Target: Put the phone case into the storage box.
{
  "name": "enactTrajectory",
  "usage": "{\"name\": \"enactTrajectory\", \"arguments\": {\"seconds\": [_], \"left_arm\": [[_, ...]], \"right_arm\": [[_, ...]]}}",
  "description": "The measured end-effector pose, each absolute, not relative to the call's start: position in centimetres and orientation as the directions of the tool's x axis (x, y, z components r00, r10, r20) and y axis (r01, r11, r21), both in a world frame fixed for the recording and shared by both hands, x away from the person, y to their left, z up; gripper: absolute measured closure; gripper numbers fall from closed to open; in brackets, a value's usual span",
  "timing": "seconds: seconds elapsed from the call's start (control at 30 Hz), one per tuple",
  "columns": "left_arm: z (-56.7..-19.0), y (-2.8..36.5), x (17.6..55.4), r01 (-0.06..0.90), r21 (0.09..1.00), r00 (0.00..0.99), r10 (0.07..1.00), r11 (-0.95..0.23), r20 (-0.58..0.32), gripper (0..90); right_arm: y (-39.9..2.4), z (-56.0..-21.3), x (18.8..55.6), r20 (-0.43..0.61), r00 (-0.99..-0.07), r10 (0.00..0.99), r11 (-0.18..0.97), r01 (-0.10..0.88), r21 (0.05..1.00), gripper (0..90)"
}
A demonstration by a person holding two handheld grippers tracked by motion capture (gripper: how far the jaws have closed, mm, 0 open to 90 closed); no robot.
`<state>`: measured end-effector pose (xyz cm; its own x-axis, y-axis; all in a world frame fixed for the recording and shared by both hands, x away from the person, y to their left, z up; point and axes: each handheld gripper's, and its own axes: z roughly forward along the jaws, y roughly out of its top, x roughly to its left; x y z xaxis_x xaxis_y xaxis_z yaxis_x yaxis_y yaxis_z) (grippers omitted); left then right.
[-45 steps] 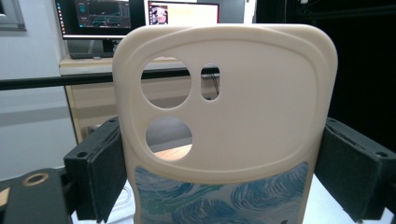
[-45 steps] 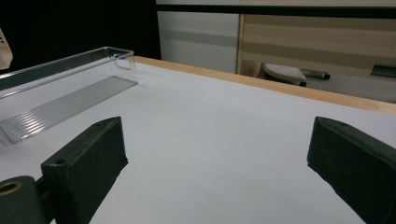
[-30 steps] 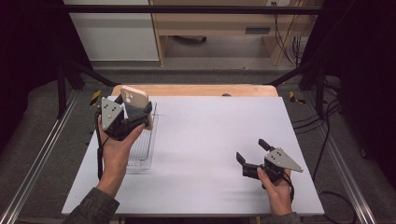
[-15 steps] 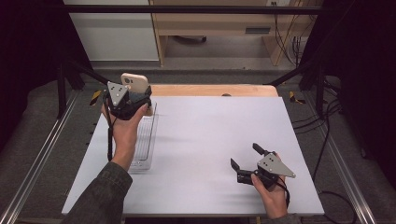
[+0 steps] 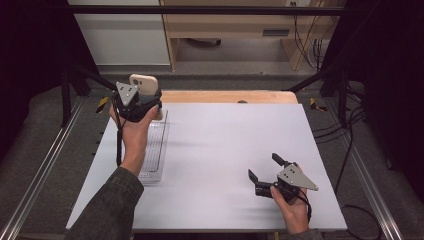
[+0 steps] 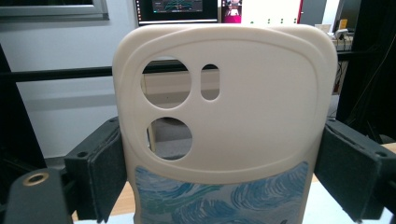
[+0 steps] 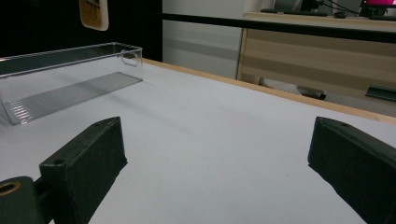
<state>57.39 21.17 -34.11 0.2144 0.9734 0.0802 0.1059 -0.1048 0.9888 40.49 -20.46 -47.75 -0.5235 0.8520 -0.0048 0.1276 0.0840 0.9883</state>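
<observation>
A cream phone case (image 5: pixel 144 82) (image 6: pixel 243 116) with camera cut-outs and a blue swirl print on its lower part stands upright between my left gripper's jaws. My left gripper (image 5: pixel 148 100) (image 6: pixel 224 179) is shut on the case's two sides and hangs above the far end of a clear plastic tray (image 5: pixel 156 150) (image 7: pixel 70 74). The tray lies lengthwise on the left of the white table (image 5: pixel 225 135) with nothing in it. My right gripper (image 5: pixel 263 166) (image 7: pixel 219 158) rests low at the front right of the table, open, with nothing between its fingers. The case (image 7: pixel 93 14) hangs above the tray in the right gripper view.
A wooden strip (image 5: pixel 225 96) runs along the table's far edge. Metal rails (image 5: pixel 45 165) flank the table on both sides. Behind it stand a wooden bench (image 7: pixel 327 51) and dark frame legs. Cables hang at the far right (image 5: pixel 310 45).
My left gripper has lifted the phone case and carried it away from me, toward the tray's far end. My right gripper has slid slightly nearer the table's front edge.
</observation>
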Motion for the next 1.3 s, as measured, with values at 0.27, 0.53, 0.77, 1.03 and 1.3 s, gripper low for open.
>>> {"name": "enactTrajectory", "arguments": {"seconds": [0.27,0.53,0.77,1.03,1.3], "left_arm": [[-34.4,21.2,58.0,0.122,0.988,0.208,0.976,-0.093,0.066,10.9],[-34.8,21.2,58.3,0.126,0.987,0.212,0.974,-0.105,0.076,11.0],[-35.4,21.7,59.0,0.136,0.985,0.197,0.978,-0.102,0.073,11.1],[-36.4,21.6,60.0,0.14,0.987,0.198,0.979,-0.082,0.054,11.1],[-36.5,21.9,60.5,0.134,0.989,0.184,0.982,-0.067,0.042,11.1]], "right_arm": [[-20.6,-47.8,40.5,-0.004,-0.523,0.852,0.083,0.127,0.988,3.8],[-20.5,-47.8,40.5,-0.003,-0.523,0.852,0.082,0.127,0.988,3.8],[-20.6,-47.8,40.5,0.003,-0.522,0.853,0.075,0.127,0.989,3.8],[-20.7,-47.8,40.5,0.005,-0.519,0.854,0.073,0.13,0.989,3.8],[-20.7,-47.8,40.5,-0.001,-0.524,0.851,0.08,0.127,0.989,3.8]]}}
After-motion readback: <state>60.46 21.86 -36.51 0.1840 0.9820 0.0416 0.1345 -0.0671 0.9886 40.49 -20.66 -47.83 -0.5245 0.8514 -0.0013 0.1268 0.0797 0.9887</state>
